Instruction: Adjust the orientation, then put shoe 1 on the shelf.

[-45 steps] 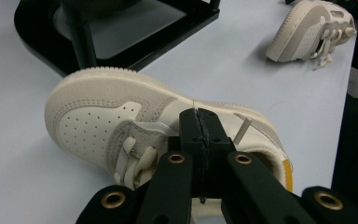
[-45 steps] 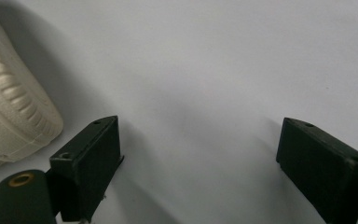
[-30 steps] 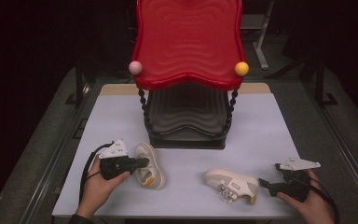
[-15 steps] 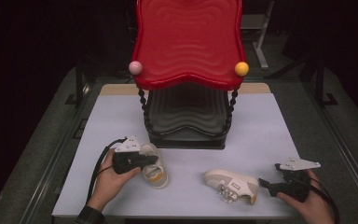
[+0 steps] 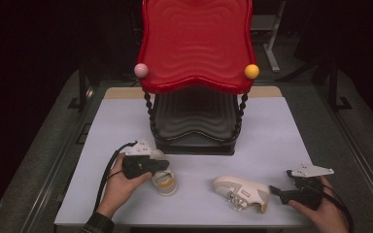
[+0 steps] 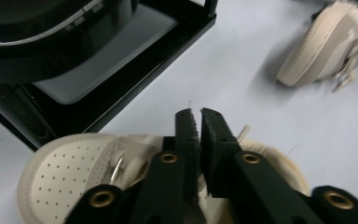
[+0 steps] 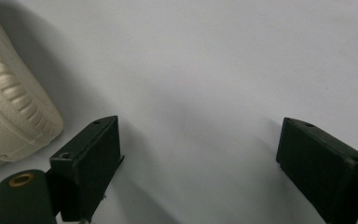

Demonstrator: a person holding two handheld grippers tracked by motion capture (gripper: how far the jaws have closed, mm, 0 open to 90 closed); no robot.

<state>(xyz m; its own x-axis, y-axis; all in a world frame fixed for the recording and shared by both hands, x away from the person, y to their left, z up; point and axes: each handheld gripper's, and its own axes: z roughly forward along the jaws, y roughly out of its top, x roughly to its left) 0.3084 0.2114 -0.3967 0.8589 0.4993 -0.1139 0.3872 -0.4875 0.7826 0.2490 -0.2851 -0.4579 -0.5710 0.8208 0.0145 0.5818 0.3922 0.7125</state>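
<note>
A small cream shoe (image 5: 165,183) with an orange heel stands on the white table in front of the rack. In the left gripper view its perforated toe (image 6: 70,163) lies under the jaws. My left gripper (image 5: 167,165) (image 6: 199,114) reaches over this shoe from the left. Its jaws have just been opening a little, a thin slit shows at the tips, and the shoe's collar still sits pinched lower down. A second cream shoe (image 5: 240,191) (image 6: 326,44) lies on its side to the right. My right gripper (image 5: 273,190) (image 7: 200,154) rests open on the table just right of that shoe's sole (image 7: 9,116), with nothing between its fingers.
A two-level rack stands at the table's middle back. It has a red wavy top tray (image 5: 196,43) and a black lower shelf (image 5: 194,121) (image 6: 74,56). A pink ball (image 5: 141,70) and an orange ball (image 5: 251,71) sit at the tray's front corners. Dark floor surrounds the table.
My left hand has carried its shoe to the right, closer to the rack's base, and the shoe has turned. The right hand and the second shoe have stayed put.
</note>
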